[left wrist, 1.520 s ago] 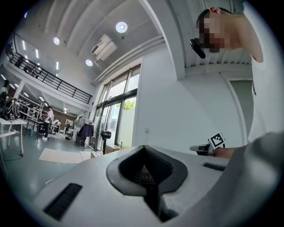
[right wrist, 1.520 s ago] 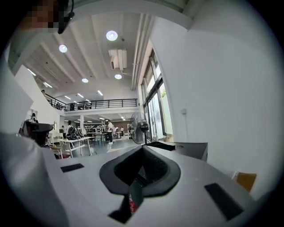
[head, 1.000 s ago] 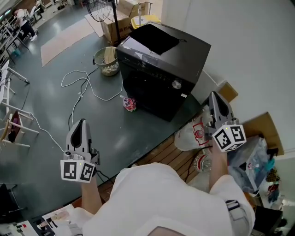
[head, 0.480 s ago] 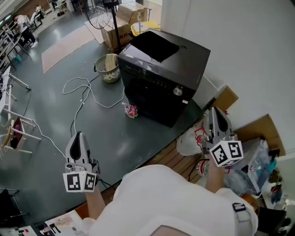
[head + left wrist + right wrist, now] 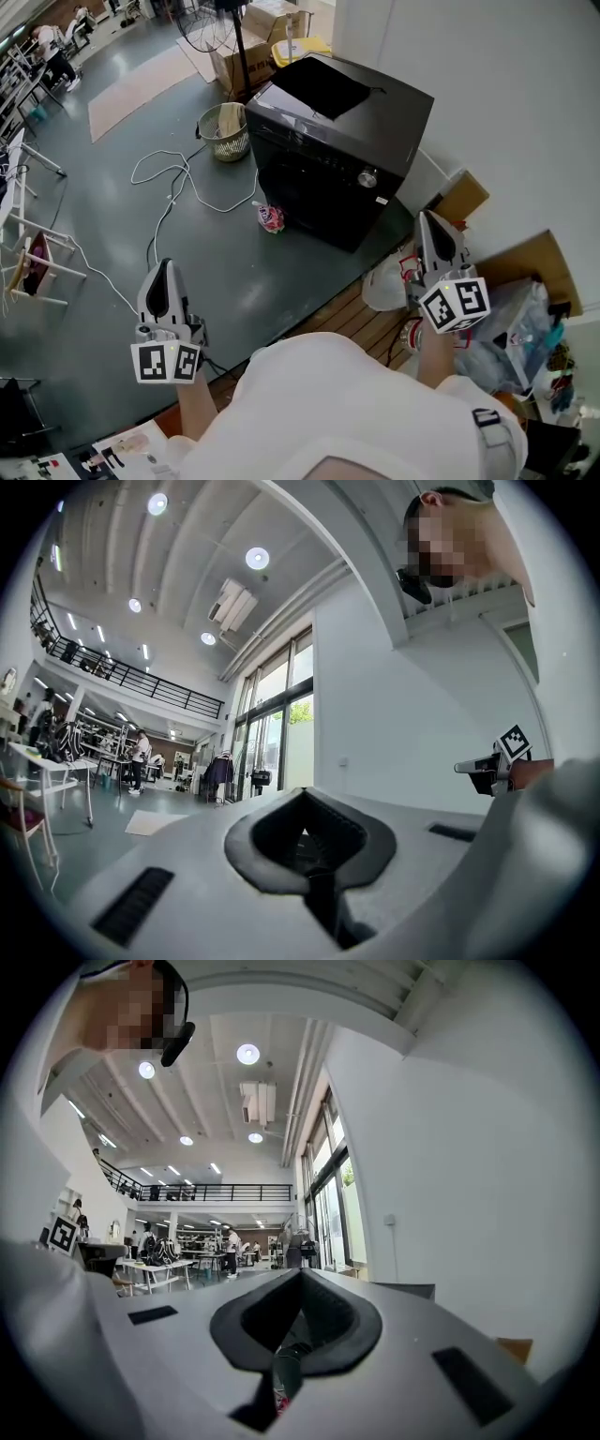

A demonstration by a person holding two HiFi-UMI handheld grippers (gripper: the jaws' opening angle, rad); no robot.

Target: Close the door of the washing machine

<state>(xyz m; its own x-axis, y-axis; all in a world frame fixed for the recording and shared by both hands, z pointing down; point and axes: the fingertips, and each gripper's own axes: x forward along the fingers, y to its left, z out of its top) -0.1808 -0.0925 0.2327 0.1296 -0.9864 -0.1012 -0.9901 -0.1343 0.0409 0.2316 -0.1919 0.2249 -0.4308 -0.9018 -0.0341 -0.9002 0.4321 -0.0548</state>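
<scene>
The black washing machine (image 5: 328, 159) stands against the white wall at the top of the head view, and its dark front door (image 5: 305, 192) looks closed. A silver knob (image 5: 367, 177) sits at the front's upper right. My left gripper (image 5: 163, 272) hovers over the grey floor at lower left, well short of the machine, its jaws together with nothing in them. My right gripper (image 5: 429, 225) hangs to the machine's right, near its corner, also shut and empty. The left gripper view (image 5: 305, 803) and the right gripper view (image 5: 298, 1283) show only the hall and closed jaws.
A woven basket (image 5: 223, 131) and cardboard boxes (image 5: 248, 56) stand left of and behind the machine. A white cable (image 5: 169, 187) loops across the floor, with a small pink packet (image 5: 270, 217) beside the machine. Below the right gripper lie a white bag (image 5: 386, 281), wooden slats (image 5: 347, 314) and cardboard (image 5: 525, 262).
My right gripper has slid a little lower in the head view, away from the machine's corner. The left gripper has hardly moved. Both stay shut.
</scene>
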